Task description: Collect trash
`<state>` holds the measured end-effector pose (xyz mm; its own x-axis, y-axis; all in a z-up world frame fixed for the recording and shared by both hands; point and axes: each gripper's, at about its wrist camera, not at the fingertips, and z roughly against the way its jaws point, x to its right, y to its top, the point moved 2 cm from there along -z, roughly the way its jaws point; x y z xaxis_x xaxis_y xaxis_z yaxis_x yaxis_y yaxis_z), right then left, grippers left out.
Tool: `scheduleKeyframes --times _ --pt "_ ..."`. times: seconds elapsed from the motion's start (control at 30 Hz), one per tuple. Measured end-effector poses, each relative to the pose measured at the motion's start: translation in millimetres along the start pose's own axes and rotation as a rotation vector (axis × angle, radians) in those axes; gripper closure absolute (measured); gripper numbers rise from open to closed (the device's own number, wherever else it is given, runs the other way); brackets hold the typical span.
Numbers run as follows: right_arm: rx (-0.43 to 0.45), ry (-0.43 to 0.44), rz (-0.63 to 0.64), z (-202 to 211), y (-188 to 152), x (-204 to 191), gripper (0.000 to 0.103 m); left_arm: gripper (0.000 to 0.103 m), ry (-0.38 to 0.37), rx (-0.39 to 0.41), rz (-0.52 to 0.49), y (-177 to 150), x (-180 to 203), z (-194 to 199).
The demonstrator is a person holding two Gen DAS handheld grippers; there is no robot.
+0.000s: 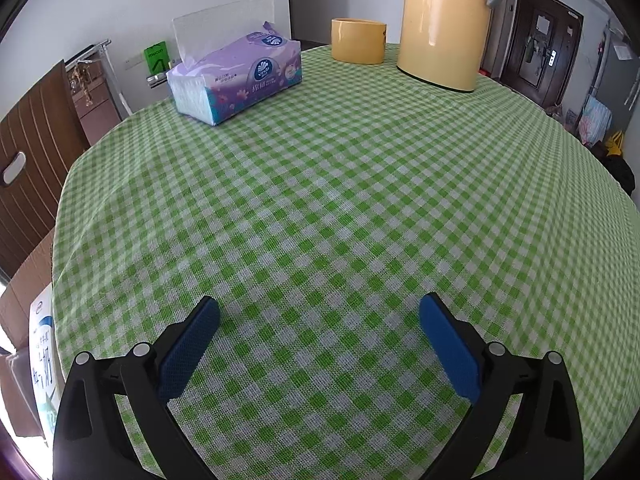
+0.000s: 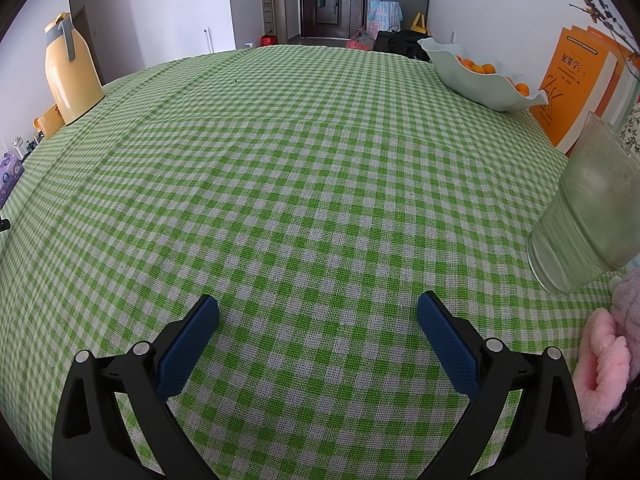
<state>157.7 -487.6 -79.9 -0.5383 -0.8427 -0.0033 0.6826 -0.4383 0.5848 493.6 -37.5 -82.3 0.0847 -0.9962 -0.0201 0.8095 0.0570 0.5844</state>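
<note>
Green-checked cloth covers the bench point(image 1: 340, 200). Both the left hand-held gripper point(image 1: 319, 312) and right hand-held gripper point(image 2: 318, 312) hover spread wide, holding nothing. No trash shows in either view; I cannot tell where it lies.

Bright, even daylight in both views; colours clean, nothing blown out across the green-and-white checked tabletop point(image 1: 340, 200). Soft, faint shadows only, just beneath the blue-padded fingers point(image 1: 192, 344) of each gripper. Narrow glare streak down the glossy yellow thermos jug point(image 1: 442, 20) at the far edge in the left wrist view. Strong fisheye bending: checks bulging in the middle, tabletop edges curving, dark vignette filling all four corners. Sharp weave near the fingers, softer toward the far edge. Mild smear at the right edge of the right wrist view, on the cloudy ribbed glass tumbler point(image 2: 588, 216).
</note>
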Motion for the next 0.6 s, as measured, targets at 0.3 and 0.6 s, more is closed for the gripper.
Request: scheduleKeyframes --times 0.3,0.6 --pt "0.000 0.000 0.000 0 0 0 0.007 0.006 -0.004 -0.003 -0.008 1 0 0" --pt "0.109 -0.113 0.106 2 48 -2 0.008 0.007 -0.042 0.043 -0.119 26 6 2"
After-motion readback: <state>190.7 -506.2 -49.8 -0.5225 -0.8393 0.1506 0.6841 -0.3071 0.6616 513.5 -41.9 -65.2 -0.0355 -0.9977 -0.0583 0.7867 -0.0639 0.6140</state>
